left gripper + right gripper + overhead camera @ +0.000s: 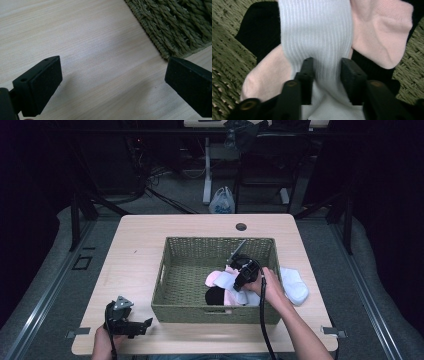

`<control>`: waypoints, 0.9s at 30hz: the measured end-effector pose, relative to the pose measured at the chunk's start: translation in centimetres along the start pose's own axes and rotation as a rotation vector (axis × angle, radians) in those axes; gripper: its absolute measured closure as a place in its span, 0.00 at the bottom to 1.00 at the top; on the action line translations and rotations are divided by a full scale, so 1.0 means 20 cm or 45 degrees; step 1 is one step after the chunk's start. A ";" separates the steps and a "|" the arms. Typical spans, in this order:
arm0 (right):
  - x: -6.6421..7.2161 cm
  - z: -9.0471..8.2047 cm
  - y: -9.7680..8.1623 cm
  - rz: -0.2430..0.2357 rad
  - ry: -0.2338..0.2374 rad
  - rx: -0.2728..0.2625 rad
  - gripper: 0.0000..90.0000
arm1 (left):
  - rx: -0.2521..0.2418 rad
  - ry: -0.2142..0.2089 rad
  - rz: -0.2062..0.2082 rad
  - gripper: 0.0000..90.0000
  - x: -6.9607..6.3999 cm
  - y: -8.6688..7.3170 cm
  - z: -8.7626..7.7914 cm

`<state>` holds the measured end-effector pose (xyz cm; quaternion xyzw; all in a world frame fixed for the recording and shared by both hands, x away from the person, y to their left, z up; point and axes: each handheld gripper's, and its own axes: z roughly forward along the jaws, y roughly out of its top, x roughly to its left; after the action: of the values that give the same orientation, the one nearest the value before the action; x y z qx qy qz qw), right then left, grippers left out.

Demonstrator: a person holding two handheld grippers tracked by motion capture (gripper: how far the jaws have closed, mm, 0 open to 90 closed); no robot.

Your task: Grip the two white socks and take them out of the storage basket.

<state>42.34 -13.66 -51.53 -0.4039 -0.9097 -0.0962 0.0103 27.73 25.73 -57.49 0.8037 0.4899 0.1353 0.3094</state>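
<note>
A woven green basket (170, 270) stands mid-table and holds a pile of socks. Down in it, my right gripper (239, 286) pinches a white ribbed sock (317, 32); the cloth bunches between the jaws of that gripper (328, 70). Pink socks (382, 32) and a black sock (259, 30) lie under and beside the white one. In the high view the pink sock (216, 279) and black sock (215, 296) sit near the basket's front wall. My left gripper (145, 325) rests on the table's front left, open and empty (112, 72), near the basket's corner (175, 25).
More white socks (295, 285) lie on the wooden table (135, 250) just right of the basket. A round cable hole (241, 226) is at the table's far edge. Beyond it stand desk legs and a white plastic bag (222, 202) on the floor.
</note>
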 end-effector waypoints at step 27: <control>-0.06 -0.37 -0.02 0.015 -0.060 -0.124 0.91 | 0.000 0.004 -0.007 0.01 0.00 0.00 0.00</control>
<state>42.36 -16.16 -44.44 -0.4115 -0.9015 -0.1306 -0.0300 27.75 25.69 -57.52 0.8022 0.4926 0.1358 0.3089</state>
